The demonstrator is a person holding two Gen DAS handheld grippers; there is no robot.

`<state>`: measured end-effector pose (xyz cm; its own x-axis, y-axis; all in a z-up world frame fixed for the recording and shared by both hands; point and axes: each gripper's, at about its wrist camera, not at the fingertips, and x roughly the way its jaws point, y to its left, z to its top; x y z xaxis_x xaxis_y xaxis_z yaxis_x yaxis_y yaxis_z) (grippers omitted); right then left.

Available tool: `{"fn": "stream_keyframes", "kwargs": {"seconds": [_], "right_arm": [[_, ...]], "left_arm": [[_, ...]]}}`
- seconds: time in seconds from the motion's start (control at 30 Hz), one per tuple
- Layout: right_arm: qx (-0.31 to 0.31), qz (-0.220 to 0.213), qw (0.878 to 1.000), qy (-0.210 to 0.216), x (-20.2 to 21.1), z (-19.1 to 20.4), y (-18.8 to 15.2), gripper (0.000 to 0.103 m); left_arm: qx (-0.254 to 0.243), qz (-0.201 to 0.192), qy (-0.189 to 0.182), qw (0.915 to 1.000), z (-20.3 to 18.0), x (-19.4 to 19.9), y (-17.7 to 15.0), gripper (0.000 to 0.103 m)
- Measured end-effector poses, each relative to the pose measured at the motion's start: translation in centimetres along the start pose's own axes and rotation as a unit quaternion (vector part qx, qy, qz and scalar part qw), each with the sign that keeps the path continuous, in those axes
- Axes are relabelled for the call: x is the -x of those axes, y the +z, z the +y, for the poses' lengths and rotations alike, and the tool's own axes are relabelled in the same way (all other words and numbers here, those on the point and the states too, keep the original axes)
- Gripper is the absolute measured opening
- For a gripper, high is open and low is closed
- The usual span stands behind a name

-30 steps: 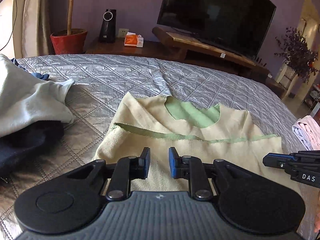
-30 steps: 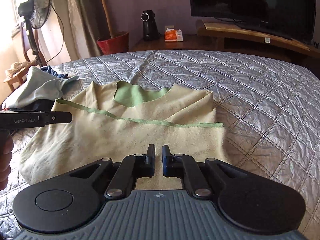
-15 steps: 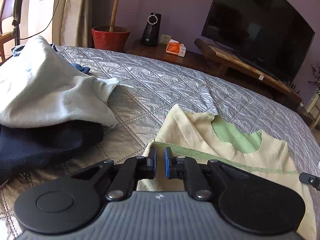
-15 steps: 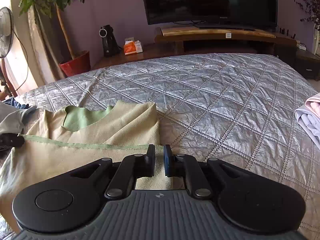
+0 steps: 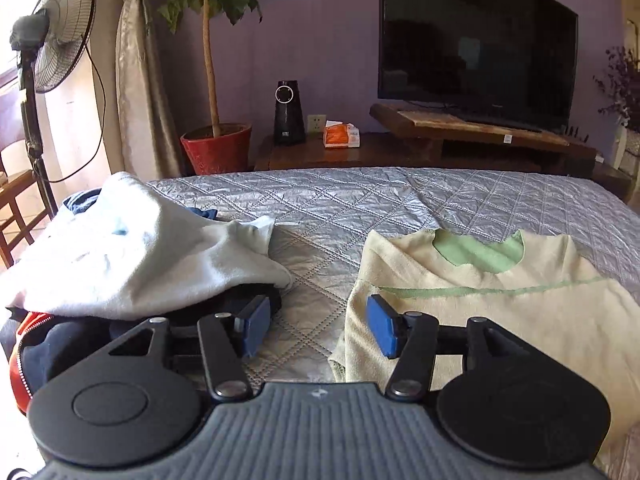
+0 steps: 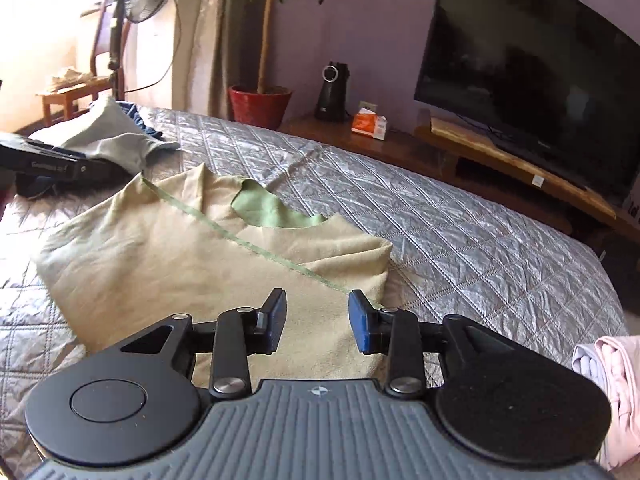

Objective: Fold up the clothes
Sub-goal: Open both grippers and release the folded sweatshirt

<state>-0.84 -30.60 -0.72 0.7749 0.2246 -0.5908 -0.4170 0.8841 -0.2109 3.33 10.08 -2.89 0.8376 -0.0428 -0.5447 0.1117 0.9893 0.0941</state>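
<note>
— So, nearest first: where do the grippers stand?
— Both have just been opening. The left gripper [image 5: 318, 330] has its jaws spread, nothing between them, over the cream garment's [image 5: 500, 312] left edge. The right gripper [image 6: 316, 322] is parted too, empty, above the garment's [image 6: 200, 264] right side.
— Which step, then?
— A fold looks just released; the garment lies folded on the quilted bed [image 5: 340, 200]. Next likely needs a fresh grip on an edge.
— And beyond?
— An unfolded heap of clothes [image 5: 132, 256] waits to the left.
</note>
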Motion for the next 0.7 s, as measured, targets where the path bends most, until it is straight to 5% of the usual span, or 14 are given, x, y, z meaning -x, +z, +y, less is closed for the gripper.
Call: {"fn": "stream_keyframes", "kwargs": {"seconds": [0.13,0.33,0.7], "right_arm": [[0.090,0.016,0.995,0.033,3.1,0.7,-1.2,0.051],[0.162,0.056,0.982,0.077,5.2,1.5,-3.5,0.061],[0.296,0.082,0.946,0.104,3.1,5.1,-5.7,0.065]], "left_arm": [[-0.115,-0.009,-0.030,0.9929,-1.3,3.2,-1.9,0.059],[-0.293,-0.026,-0.077,0.9527,-4.0,6.4,-5.8,0.065],[-0.441,-0.025,-0.104,0.8914,-4.3,5.3,-8.9,0.066]]}}
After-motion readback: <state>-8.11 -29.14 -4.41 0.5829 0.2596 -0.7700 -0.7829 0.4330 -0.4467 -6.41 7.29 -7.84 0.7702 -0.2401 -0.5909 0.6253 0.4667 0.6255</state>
